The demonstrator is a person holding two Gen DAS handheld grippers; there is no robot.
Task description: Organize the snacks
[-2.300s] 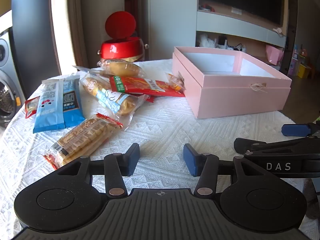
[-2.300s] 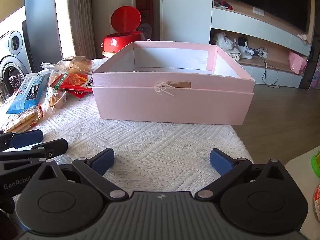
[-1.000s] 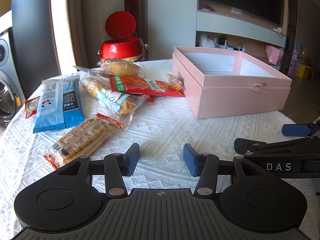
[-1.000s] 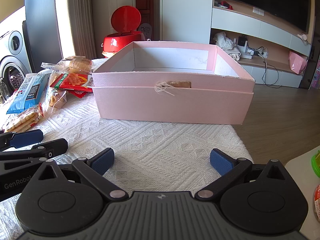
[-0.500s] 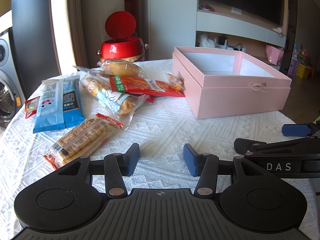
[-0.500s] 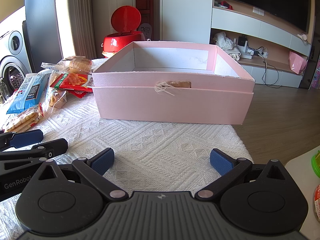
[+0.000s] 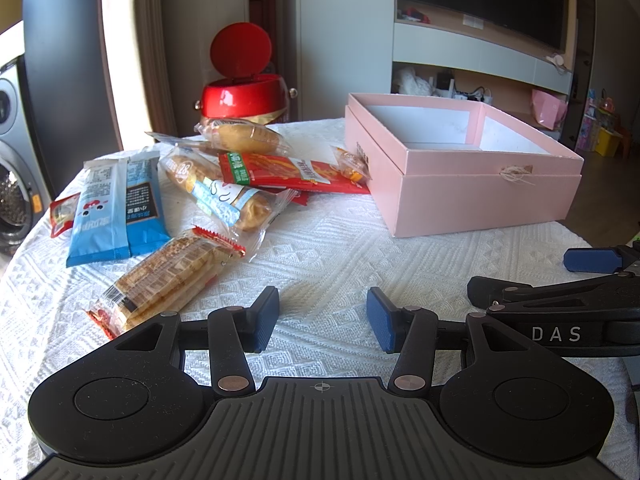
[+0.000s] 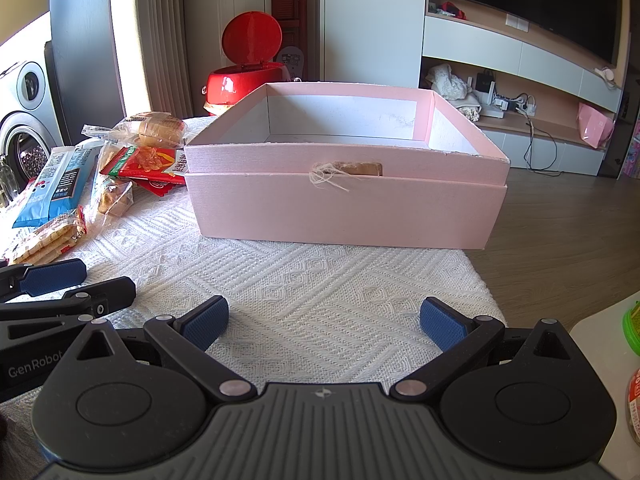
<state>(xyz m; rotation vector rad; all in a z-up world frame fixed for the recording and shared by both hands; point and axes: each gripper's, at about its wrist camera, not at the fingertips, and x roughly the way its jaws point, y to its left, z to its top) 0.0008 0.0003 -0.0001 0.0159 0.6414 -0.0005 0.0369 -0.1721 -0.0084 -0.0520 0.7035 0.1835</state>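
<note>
An open, empty pink box [image 7: 472, 196] [image 8: 344, 208] stands on the white cloth. Left of it lie several snack packs: a cracker pack [image 7: 168, 280], a blue pack [image 7: 116, 208], a bread roll pack [image 7: 224, 196], a red pack [image 7: 288, 172] and a bun [image 7: 244, 136]. My left gripper [image 7: 322, 320] is open and empty, low over the cloth, just right of the cracker pack. My right gripper [image 8: 322, 322] is open wide and empty, in front of the box. Each gripper shows at the edge of the other's view.
A red bin [image 7: 244, 92] with its lid up stands behind the table. A washing machine [image 8: 24, 120] is at the left. The table edge and wooden floor [image 8: 560, 232] lie right of the box. A green-lidded jar [image 8: 634, 328] sits at the far right.
</note>
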